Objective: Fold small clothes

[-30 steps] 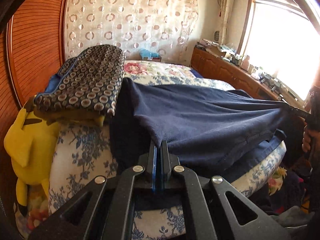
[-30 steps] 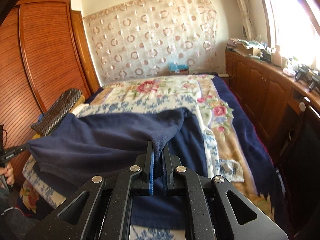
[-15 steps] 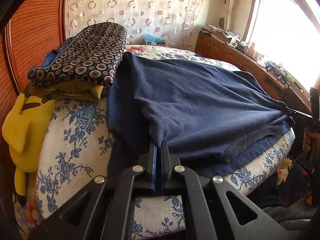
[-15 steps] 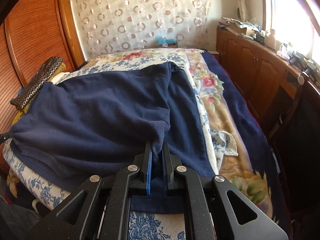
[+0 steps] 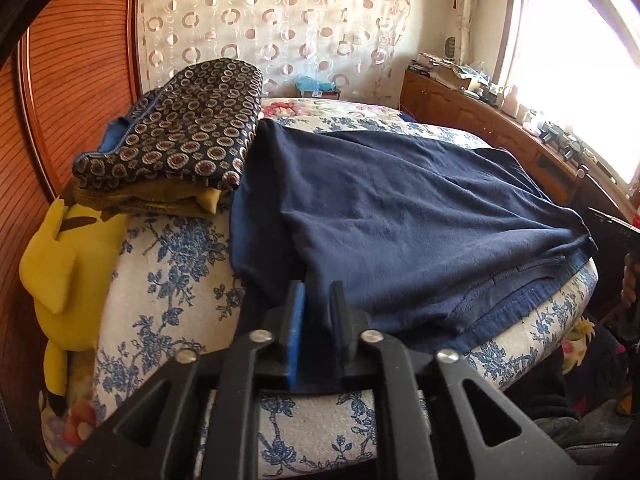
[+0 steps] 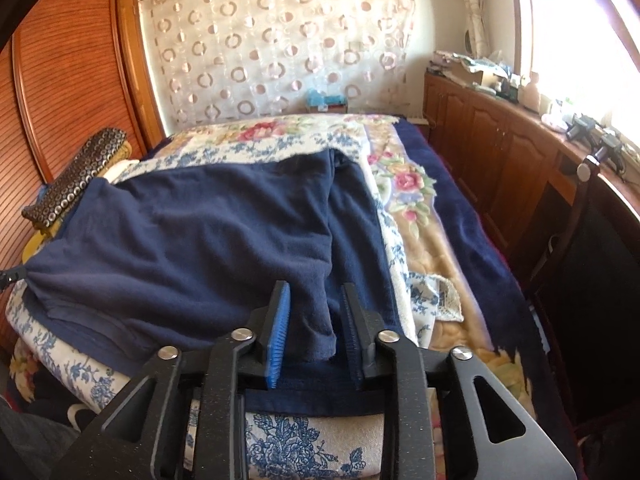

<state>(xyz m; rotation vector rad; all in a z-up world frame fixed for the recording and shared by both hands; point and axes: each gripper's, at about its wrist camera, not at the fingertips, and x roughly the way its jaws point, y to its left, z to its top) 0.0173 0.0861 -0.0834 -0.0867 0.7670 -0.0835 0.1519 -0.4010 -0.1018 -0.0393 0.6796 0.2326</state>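
**Fold laid down, both grippers let go**

Navy garment lies doubled on the bed, just right of the patterned stack. Soft, limp, light fleece; grab at near hem corners. Left gripper and right gripper now spread, unclamped; half a second ago both pinched cloth.

navy garment: 1 | folded clothes stack: 1 | yellow plush: 1

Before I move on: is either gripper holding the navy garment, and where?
Neither. Both the left gripper and right gripper are open, each straddling a near corner of the garment.
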